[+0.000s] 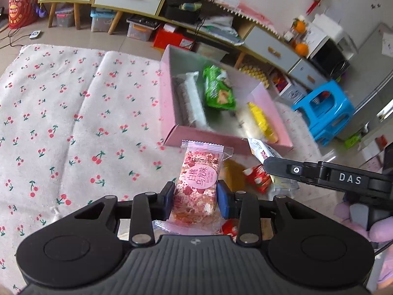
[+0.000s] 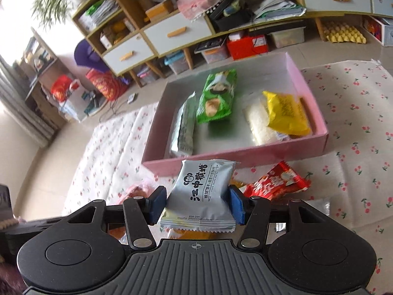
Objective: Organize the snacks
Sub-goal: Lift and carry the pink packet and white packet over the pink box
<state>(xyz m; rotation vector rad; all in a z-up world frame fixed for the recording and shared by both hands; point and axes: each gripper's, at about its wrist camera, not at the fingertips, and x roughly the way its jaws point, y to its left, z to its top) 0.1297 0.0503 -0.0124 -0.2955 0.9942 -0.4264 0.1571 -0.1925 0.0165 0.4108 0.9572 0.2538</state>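
A: Left gripper [image 1: 195, 198]?
B: Clamped on the pink snack bar [image 1: 199, 186], blue pads pressed on both long sides. The bar stands upright between the fingers, top end pointing toward the pink box [image 1: 169, 132].

A: Right gripper [image 2: 196, 202]?
B: Clamped on the silver biscuit packet [image 2: 201, 194]. Pads grip its left and right edges, and the packet tilts slightly, its upper edge overlapping the near wall of the box in this view.

A: Box contents?
B: A long silver-white packet [image 2: 184, 127] on the left, a green packet [image 2: 217, 97] next to it, a yellow packet [image 2: 286, 113] lying on a white one [image 2: 258, 123] at the right.

A: Loose stuff?
B: A red packet [image 2: 277, 182] on the cherry-print cloth [image 1: 61, 113], just beside the right gripper, in front of the box. Other wrappers sit under both grippers, too hidden to tell apart.
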